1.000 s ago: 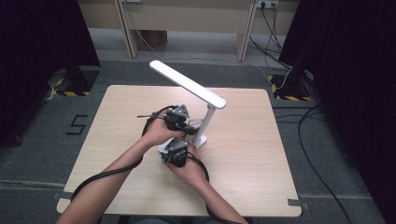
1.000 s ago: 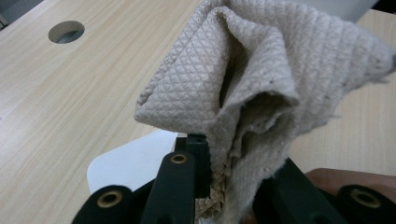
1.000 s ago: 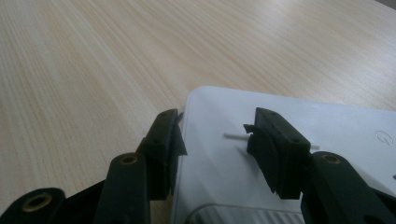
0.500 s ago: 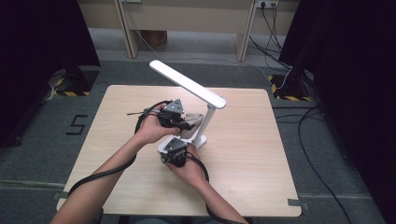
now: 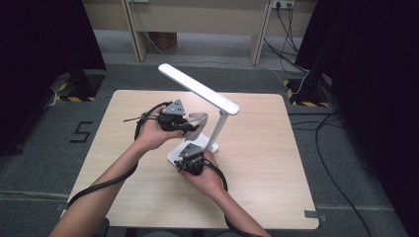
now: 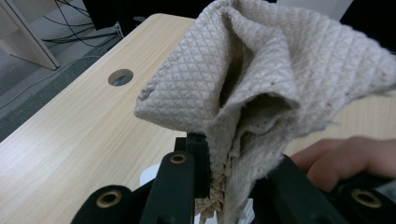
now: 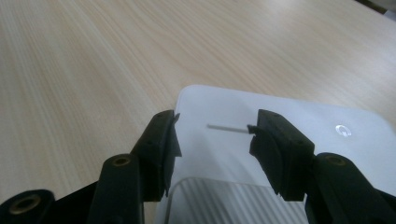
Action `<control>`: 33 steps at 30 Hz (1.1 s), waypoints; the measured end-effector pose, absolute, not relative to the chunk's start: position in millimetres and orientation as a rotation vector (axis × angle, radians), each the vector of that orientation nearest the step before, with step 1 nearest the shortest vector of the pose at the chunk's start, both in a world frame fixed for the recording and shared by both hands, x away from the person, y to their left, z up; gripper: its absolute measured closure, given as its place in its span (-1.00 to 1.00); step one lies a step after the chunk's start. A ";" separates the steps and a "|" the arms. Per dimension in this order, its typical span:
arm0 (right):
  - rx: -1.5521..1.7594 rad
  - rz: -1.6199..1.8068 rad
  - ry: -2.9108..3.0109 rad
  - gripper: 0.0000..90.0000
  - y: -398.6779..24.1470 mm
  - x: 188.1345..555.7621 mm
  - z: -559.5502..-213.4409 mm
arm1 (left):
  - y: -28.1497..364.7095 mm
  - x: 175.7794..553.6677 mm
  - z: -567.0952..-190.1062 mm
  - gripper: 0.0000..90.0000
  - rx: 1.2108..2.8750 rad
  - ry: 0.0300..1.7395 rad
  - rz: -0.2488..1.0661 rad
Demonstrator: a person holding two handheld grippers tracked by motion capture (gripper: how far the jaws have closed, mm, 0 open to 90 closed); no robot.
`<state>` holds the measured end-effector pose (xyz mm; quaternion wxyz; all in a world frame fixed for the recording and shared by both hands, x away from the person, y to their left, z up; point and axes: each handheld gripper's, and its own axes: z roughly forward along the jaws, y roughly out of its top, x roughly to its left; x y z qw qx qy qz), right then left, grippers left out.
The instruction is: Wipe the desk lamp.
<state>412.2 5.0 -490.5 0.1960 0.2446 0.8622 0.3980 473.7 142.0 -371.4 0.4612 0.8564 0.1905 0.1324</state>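
Pale wood tabletop (image 5: 276, 163) on grey carpet, dark curtains at both sides. Near the middle, a white desk lamp (image 5: 200, 91), its flat base (image 7: 280, 116) on the tabletop, slim post upright, long head tilted up toward the far left. Left gripper (image 5: 190, 123) raised above the tabletop just left of the lamp post, fingers (image 6: 180, 179) closed tight on a beige quilted cloth (image 6: 243, 74), bunched and hanging free of the wood. Right gripper (image 7: 212, 140) low at the near edge of the base, fingers apart, just opened wider, nothing pinched between them, only the white base below.
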 end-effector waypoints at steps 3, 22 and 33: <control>0.686 1.117 2.425 0.07 -2.2 405.8 -480.4 | 150.3 467.7 -370.9 0.79 2.102 0.467 0.337; 0.601 1.159 2.366 0.04 -43.7 384.1 -420.2 | 177.2 448.2 -381.7 0.78 2.098 0.482 0.339; 0.633 1.262 2.284 0.01 -72.1 373.3 -406.9 | 163.0 445.7 -385.1 0.78 2.109 0.445 0.291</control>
